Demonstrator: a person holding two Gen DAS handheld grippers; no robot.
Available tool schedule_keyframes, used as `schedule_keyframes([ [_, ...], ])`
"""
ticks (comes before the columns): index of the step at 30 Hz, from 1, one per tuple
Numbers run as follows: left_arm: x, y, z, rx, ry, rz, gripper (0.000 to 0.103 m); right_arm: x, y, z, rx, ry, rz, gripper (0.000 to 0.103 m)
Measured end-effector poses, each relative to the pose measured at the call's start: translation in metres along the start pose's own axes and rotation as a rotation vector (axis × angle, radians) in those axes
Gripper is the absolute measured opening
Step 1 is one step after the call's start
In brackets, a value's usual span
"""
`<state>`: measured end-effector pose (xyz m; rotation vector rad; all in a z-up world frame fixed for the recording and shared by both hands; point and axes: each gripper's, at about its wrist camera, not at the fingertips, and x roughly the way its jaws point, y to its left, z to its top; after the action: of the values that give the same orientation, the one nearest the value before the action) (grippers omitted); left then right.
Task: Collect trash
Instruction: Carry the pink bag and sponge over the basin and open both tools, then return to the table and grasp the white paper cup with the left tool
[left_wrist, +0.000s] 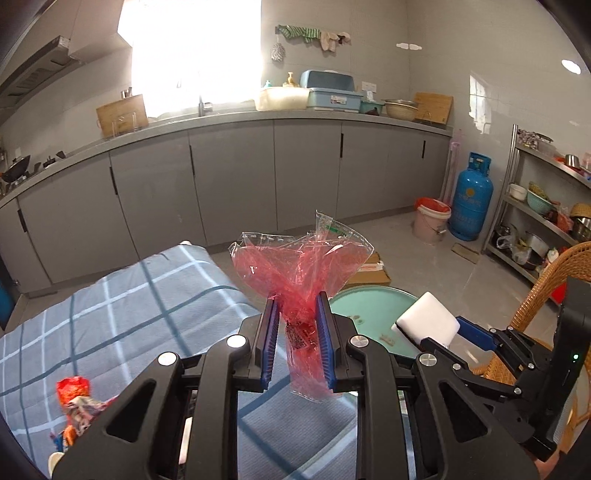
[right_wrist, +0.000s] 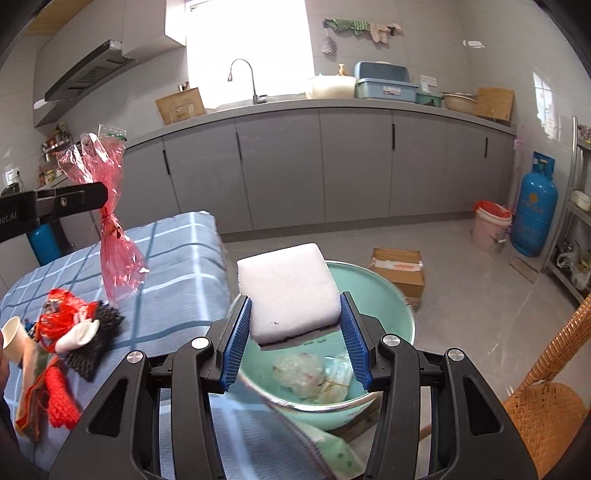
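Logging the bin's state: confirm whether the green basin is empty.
No: crumpled trash already lies in the bottom of the green basin, below the white foam block.

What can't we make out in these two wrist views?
- Basin contents: right wrist view, partly hidden by the white foam block and the right gripper; in the left view only the rim shows.
- Red plastic wrapper label print: left wrist view, too small and crumpled.
- Paper cup: cut off by the right view's left edge.
- Trash pile on the checked cloth: left view, covered by the left gripper.
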<state>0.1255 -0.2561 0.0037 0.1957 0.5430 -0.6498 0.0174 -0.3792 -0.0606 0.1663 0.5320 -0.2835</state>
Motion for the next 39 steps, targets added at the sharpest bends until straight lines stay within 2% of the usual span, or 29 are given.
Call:
schedule_keyframes([
  [10, 0.061, -0.029, -0.004, -0.002, 0.066, -0.053, 0.022, 0.041, -0.029, 0.006, 0.025, 0.038, -0.044, 0.049],
  [14, 0.085, -0.032, -0.006, -0.021, 0.100, -0.071, 0.025, 0.061, -0.037, 0.003, 0.030, 0.056, -0.060, 0.053],
  [15, 0.091, -0.034, -0.007, -0.019, 0.110, -0.066, 0.028, 0.064, -0.036, 0.002, 0.029, 0.058, -0.058, 0.057],
  [16, 0.096, -0.035, -0.008, -0.020, 0.120, -0.061, 0.041, 0.067, -0.037, 0.000, 0.024, 0.055, -0.058, 0.059],
  [18, 0.100, -0.035, -0.011, -0.028, 0.125, -0.064, 0.054, 0.070, -0.038, -0.003, 0.019, 0.065, -0.075, 0.060],
  [21, 0.098, -0.034, -0.014, -0.021, 0.122, -0.048, 0.062, 0.067, -0.041, -0.007, 0.032, 0.072, -0.084, 0.063],
  [27, 0.083, -0.024, -0.019, -0.028, 0.119, -0.020, 0.064, 0.042, -0.039, -0.009, 0.071, 0.074, -0.105, 0.063],
  [30, 0.066, -0.020, -0.022, -0.027, 0.098, -0.011, 0.071, 0.026, -0.028, -0.008, 0.080, 0.062, -0.090, 0.065],
  [37, 0.027, -0.003, -0.032, -0.048, 0.084, -0.002, 0.072, -0.006, 0.003, -0.005, 0.061, 0.025, -0.050, 0.067],
  [39, 0.011, 0.004, -0.037, -0.051, 0.072, 0.021, 0.072, -0.011, 0.015, -0.003, 0.047, 0.027, -0.041, 0.067],
])
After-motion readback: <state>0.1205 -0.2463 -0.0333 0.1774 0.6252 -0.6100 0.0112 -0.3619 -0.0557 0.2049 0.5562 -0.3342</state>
